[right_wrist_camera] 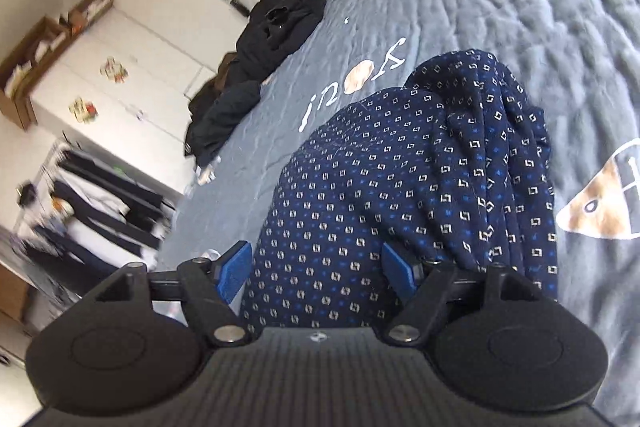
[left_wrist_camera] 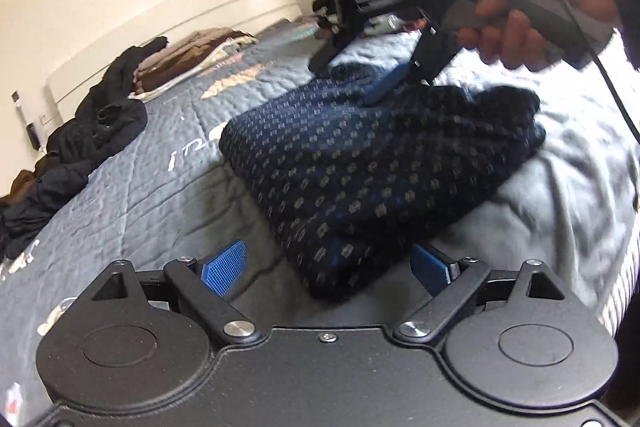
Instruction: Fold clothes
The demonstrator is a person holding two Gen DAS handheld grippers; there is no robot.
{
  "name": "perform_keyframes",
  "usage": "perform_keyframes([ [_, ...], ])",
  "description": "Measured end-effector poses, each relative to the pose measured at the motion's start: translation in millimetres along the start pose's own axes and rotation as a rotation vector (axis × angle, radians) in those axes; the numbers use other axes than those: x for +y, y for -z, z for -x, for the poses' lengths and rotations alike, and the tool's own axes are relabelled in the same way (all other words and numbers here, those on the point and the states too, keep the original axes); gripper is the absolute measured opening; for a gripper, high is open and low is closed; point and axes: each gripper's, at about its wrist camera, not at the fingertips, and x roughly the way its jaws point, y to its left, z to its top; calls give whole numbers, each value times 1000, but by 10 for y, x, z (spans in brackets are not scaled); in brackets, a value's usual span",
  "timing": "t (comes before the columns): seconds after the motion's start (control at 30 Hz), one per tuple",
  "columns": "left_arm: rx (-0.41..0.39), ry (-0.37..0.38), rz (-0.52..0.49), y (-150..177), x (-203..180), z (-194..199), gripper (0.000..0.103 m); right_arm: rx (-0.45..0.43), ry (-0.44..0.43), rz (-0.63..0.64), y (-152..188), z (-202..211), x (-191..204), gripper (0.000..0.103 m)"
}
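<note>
A dark navy patterned garment [left_wrist_camera: 360, 163] lies folded in a thick bundle on the grey quilted bed [left_wrist_camera: 140, 195]. My left gripper [left_wrist_camera: 326, 267] is open, its blue pads on either side of the bundle's near corner. My right gripper [left_wrist_camera: 384, 79] sits over the bundle's far edge, held by a bare hand, one blue pad on the cloth. In the right wrist view the garment [right_wrist_camera: 400, 187] fills the gap between the right gripper's [right_wrist_camera: 318, 269] spread blue pads.
A heap of black clothes [left_wrist_camera: 100, 123] and a stack of brown and beige folded clothes [left_wrist_camera: 188, 55] lie along the bed's far side. A white cabinet [right_wrist_camera: 120, 83] and a clothes rack [right_wrist_camera: 92, 199] stand beyond the bed.
</note>
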Motion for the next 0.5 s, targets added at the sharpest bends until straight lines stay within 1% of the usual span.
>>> perform_keyframes([
  [0.07, -10, -18, 5, 14, -13, -24, 82, 3, 18, 31, 28, 31, 53, 71],
  [0.13, -9, -38, -15, 26, -48, -53, 77, 2, 28, 66, 61, 59, 114, 71],
  [0.17, -7, -47, -27, 33, -67, -68, 73, 3, 21, 85, 79, 72, 143, 71],
  [0.27, -16, -67, -35, 39, -104, -69, 73, 23, 1, 136, 144, 65, 195, 72],
  [0.33, -21, -92, -53, 54, -157, -86, 74, 53, 26, 154, 192, -12, 185, 72],
  [0.5, -58, -145, -79, 92, -256, -113, 74, 59, 24, 148, 215, -48, 115, 72],
])
